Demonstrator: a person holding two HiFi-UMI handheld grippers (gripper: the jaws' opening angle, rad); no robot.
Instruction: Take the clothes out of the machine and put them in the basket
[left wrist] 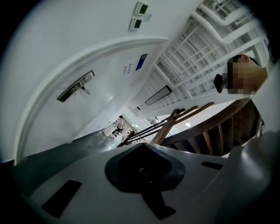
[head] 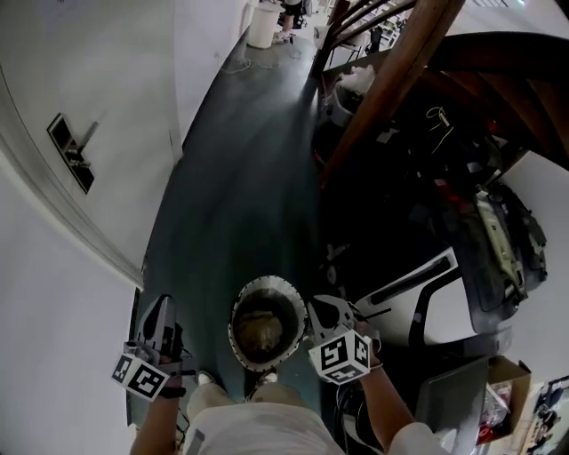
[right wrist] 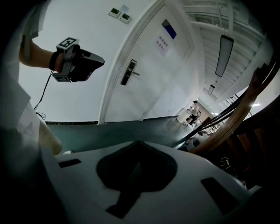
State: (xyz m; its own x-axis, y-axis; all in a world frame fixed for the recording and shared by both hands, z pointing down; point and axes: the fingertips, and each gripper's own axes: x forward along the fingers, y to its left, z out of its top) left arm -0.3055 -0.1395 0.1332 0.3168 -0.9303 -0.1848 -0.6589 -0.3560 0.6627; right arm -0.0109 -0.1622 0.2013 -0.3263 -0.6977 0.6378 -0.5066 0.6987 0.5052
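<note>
In the head view, a round white basket [head: 238, 307] stands on the dark green floor at my feet, with a heap of brownish clothes [head: 263, 331] inside it. My left gripper [head: 161, 307] is held left of the basket and my right gripper [head: 320, 307] just right of its rim, both above it and apart from it. A white machine with a dark band [head: 433, 298] lies to the right. In its own view the left gripper [left wrist: 142, 145] shows its jaws together with nothing between them. The right gripper [right wrist: 137, 142] looks the same, shut and empty. The right gripper view also shows the left gripper [right wrist: 94, 61] raised before the wall.
A white door with a lever handle [head: 75, 151] fills the wall on the left. Dark wooden stairs [head: 400, 62] and cluttered dark gear [head: 498, 231] crowd the right side. A cardboard box [head: 508, 380] sits at the lower right. A white bin [head: 264, 25] stands far down the corridor.
</note>
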